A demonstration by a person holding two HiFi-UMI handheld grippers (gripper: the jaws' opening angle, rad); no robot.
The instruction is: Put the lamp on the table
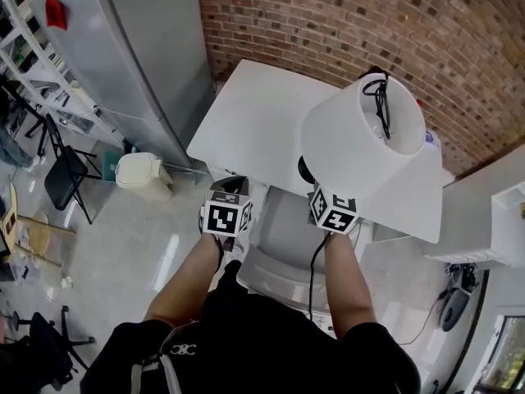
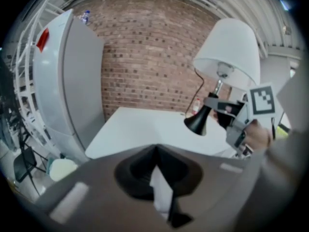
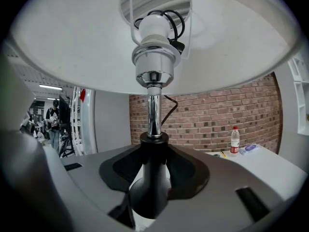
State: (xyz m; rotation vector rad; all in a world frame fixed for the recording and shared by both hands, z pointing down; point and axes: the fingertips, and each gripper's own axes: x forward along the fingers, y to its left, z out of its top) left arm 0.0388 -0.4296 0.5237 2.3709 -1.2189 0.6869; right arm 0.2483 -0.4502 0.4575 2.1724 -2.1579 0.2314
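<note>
Lamp: a table lamp with a smooth white cone-shaped fabric shade, a polished chrome stem and a glossy black flared base; a black cord is looped inside the open top of the shade
Lamp's place: held up at 1 o'clock from the person, tilted, over the near edge of the table; in the left gripper view its black base hangs above the tabletop and does not touch it
Right gripper: the right gripper has its dark pads pinching the narrow neck of the black base, one pad on each side, with the stem rising straight up from between them
Left gripper: the left gripper has its jaws pressed together at the tips, nothing between them, at 11 o'clock beside the right one and level with the table's near edge
Surface: a plain white rectangular table with a matt flat top, at 12 o'clock; a clear plastic bottle with a red cap stands at its far end by the wall
Room: a rough red brick wall behind the table; a tall grey smooth-sided cabinet at 10 o'clock; a small cream lidded bin and a black folding chair at 9 o'clock on a shiny pale grey floor
</note>
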